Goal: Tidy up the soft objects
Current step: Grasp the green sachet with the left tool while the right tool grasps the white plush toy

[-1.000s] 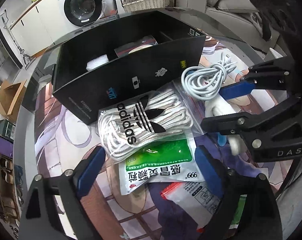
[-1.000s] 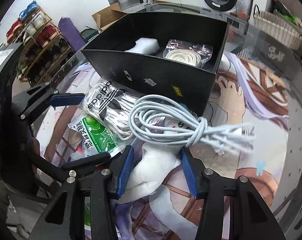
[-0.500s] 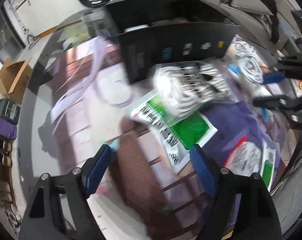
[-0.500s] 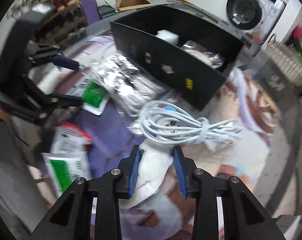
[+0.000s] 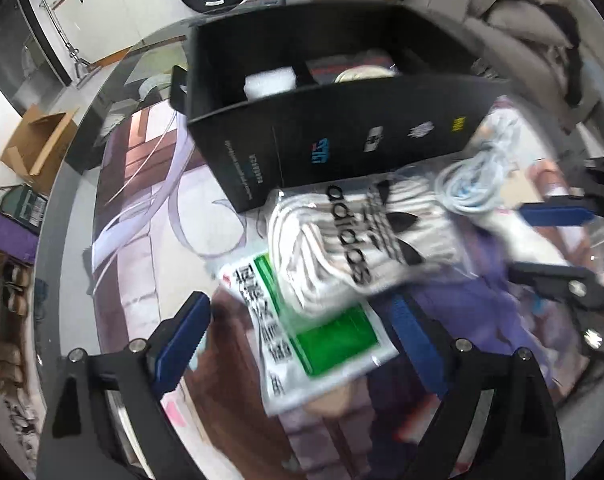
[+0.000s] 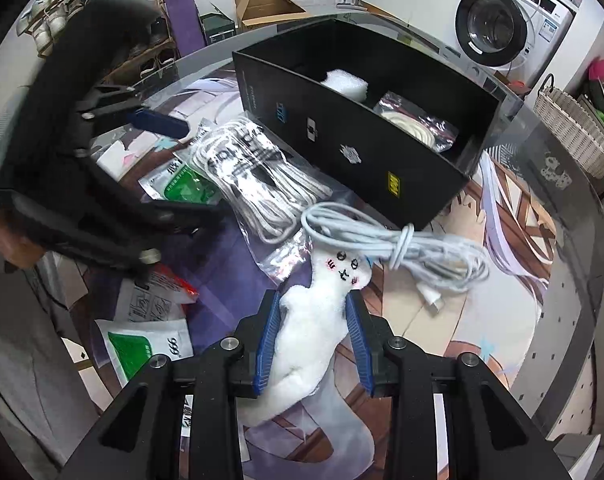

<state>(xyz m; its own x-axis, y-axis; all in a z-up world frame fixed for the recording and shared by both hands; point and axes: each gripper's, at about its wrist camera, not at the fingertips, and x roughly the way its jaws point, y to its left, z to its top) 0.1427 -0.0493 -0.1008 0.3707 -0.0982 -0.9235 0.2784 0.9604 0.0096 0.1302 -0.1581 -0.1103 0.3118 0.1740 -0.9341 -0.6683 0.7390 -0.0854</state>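
The step in hand, by judgement, is the pickup of one soft item for transfer into the open black rectangular cardboard box (image 6: 382,152).

Right gripper (image 6: 314,344): the blue pads are pressed in on the small white plush toy with a stitched face (image 6: 322,320). The toy's body sits between the pads; its head projects just ahead of the fingertips and touches the bundled white charging cable (image 6: 402,240), which lies ahead and to the right. The box stands farther ahead, beyond the cable.

Left gripper (image 5: 298,340): the jaws are spread and opening. The green-and-white foil sachet (image 5: 322,340) lies flat between them, and the pads do not touch it. The clear bag of white rope with black lettering (image 5: 342,240) lies just ahead, overlapping the sachet's far edge. The box stands beyond the bag.

Box contents: a white foam block (image 6: 346,80) in one compartment and a clear bag holding a cream coil (image 6: 418,124) in the next.

Next move, by judgement: lift the plush toy clear of the cable so the loops do not drag, carry it over the near wall of the box, and release it into a compartment. The left gripper should settle over either the sachet or the rope bag before closing.
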